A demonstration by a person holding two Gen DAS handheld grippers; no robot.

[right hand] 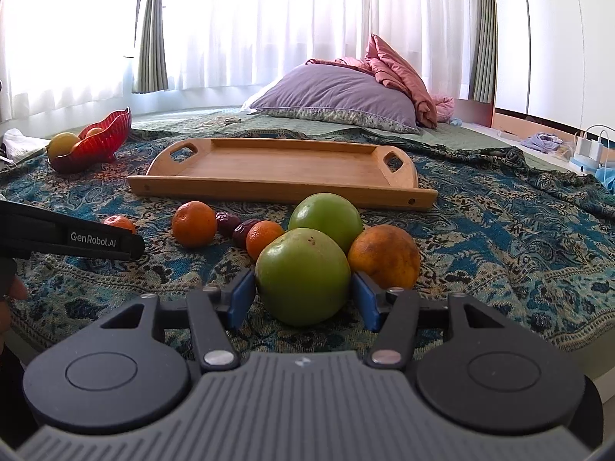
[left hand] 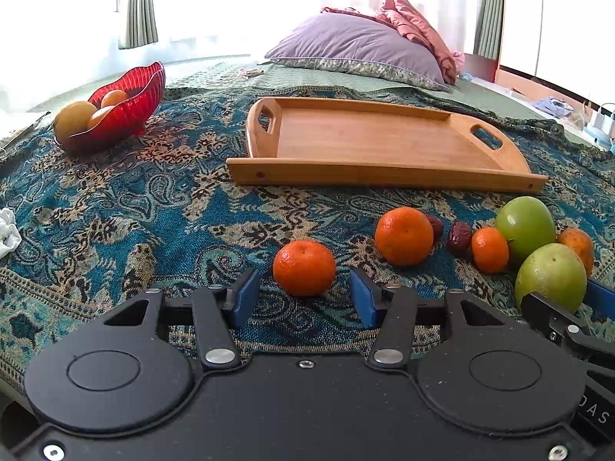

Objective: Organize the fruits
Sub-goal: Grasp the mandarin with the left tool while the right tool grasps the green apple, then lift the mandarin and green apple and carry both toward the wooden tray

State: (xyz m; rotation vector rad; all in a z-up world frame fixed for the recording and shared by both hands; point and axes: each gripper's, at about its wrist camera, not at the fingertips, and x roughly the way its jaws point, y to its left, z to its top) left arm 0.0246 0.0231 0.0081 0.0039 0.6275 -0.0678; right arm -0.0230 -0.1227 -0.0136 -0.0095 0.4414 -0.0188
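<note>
My left gripper is open, its blue pads either side of a small mandarin on the patterned cloth, not touching it. My right gripper stands around a green apple; its pads are at the apple's sides, and contact is unclear. A second green apple, a blemished orange, two more mandarins and dark dates lie close behind. An empty wooden tray lies beyond them. A red bowl with fruit stands far left.
A purple pillow and pink quilt lie at the back by the curtains. A white crumpled item is at the left edge. Chargers and cables sit far right. The left tool's arm shows in the right wrist view.
</note>
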